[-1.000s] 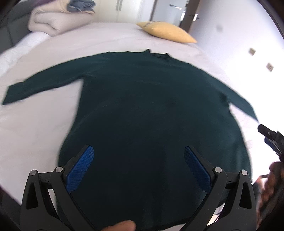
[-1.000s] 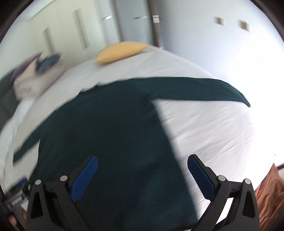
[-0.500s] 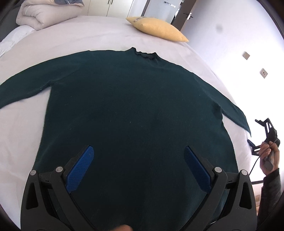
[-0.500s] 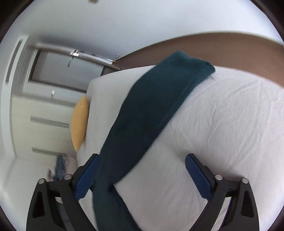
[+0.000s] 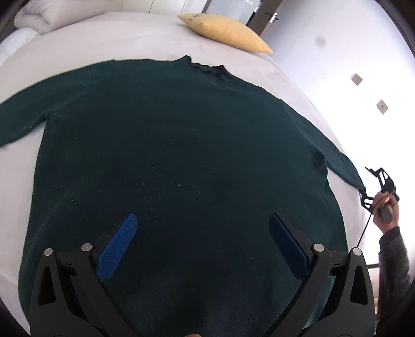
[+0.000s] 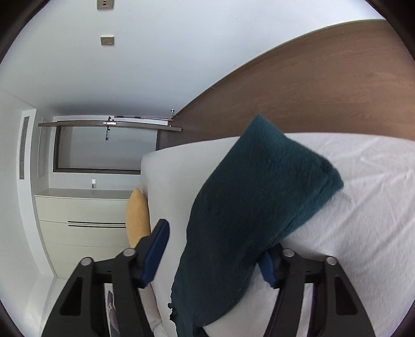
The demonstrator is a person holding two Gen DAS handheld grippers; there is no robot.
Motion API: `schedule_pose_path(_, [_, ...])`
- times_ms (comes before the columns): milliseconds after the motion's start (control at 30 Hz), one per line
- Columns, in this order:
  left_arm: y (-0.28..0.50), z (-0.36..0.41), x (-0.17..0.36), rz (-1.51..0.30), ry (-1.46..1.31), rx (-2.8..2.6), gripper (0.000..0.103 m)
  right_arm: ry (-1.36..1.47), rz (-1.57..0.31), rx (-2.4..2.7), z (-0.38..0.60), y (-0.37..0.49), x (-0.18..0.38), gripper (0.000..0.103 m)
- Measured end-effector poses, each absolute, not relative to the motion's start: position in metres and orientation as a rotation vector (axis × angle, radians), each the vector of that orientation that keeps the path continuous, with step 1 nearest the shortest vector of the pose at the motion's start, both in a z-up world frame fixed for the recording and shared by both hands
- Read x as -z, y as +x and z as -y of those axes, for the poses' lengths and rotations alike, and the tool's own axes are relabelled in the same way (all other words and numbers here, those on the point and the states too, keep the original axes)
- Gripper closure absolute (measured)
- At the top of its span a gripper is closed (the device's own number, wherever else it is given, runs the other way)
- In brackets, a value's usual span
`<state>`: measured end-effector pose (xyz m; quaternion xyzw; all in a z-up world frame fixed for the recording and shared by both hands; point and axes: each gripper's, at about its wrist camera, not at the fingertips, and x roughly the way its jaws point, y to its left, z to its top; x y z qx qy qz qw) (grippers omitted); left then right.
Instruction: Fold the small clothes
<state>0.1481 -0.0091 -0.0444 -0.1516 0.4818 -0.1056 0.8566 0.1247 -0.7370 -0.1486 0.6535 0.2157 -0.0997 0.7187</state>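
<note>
A dark green long-sleeved sweater [image 5: 181, 160] lies flat on the white bed [image 5: 103, 41], sleeves spread to both sides. My left gripper [image 5: 202, 233] is open and empty, hovering over the sweater's lower body. My right gripper [image 6: 215, 248] is open, turned sideways at the bed's right edge, with the end of the sweater's right sleeve [image 6: 259, 202] lying between its jaws. The right gripper also shows in the left wrist view [image 5: 381, 186], at the sleeve's cuff.
A yellow pillow [image 5: 225, 32] lies at the far end of the bed, and folded white bedding [image 5: 33, 15] at the far left. A white wall with sockets [image 5: 381, 106] runs close along the bed's right side. A brown floor [image 6: 324, 85] shows beyond the bed edge.
The left gripper moved in lower over the sweater's body. The right gripper swung away from the body to the right sleeve's end, rolled sideways, and its jaws came in around the cuff.
</note>
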Motion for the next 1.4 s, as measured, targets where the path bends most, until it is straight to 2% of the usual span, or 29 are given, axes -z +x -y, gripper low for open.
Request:
schedule_pose_path(100, [0.155, 0.002, 0.050, -1.014, -0.347, 0.222, 0.000, 1.433, -0.463, 0.221, 0.739, 0.127, 0.151, 0.059])
schedule_pose_path(167, [0.160, -0.001, 0.053, -1.011, -0.353, 0.221, 0.000, 1.441, -0.449, 0.221, 0.746, 0.129, 0.157, 0.074])
schedule_pose_path(233, [0.164, -0.004, 0.055, -1.009, -0.359, 0.222, 0.000, 1.431, -0.458, 0.238, 0.750, 0.126, 0.160, 0.085])
schedule_pose_path(267, [0.166, -0.007, 0.056, -1.007, -0.366, 0.224, 0.000, 1.420, -0.465, 0.250, 0.751, 0.136, 0.157, 0.087])
schedule_pose_path(467, [0.180, -0.023, 0.057, -0.997, -0.416, 0.228, 0.000, 1.230, -0.488, 0.345, 0.729, 0.157, 0.118, 0.088])
schedule_pose_path(600, [0.193, -0.034, 0.055, -0.979, -0.427, 0.223, 0.000, 0.894, -0.584, 0.306, 0.666, 0.197, 0.065, 0.088])
schedule_pose_path(733, [0.211, -0.047, 0.048, -0.945, -0.466, 0.229, 0.000, 0.475, -0.700, 0.161, 0.546, 0.245, 0.030, 0.089])
schedule_pose_path(900, [0.248, -0.054, 0.040, -0.921, -0.552, 0.286, 0.000, -0.036, -0.772, -0.030, 0.373, 0.258, 0.046, 0.089])
schedule_pose_path(1000, [0.276, -0.050, 0.042, -0.961, -0.612, 0.348, 0.000, -0.281, -0.768, -0.086, 0.305, 0.261, 0.064, 0.089])
schedule_pose_path(1233, [0.340, -0.023, 0.064, -1.078, -0.861, 0.553, 0.000, -0.581, -0.692, -0.064, 0.250, 0.230, 0.098, 0.089])
schedule_pose_path(1400, [0.382, 0.002, 0.079, -1.190, -0.942, 0.667, 0.000, -0.789, -0.600, -0.024, 0.216, 0.215, 0.115, 0.089])
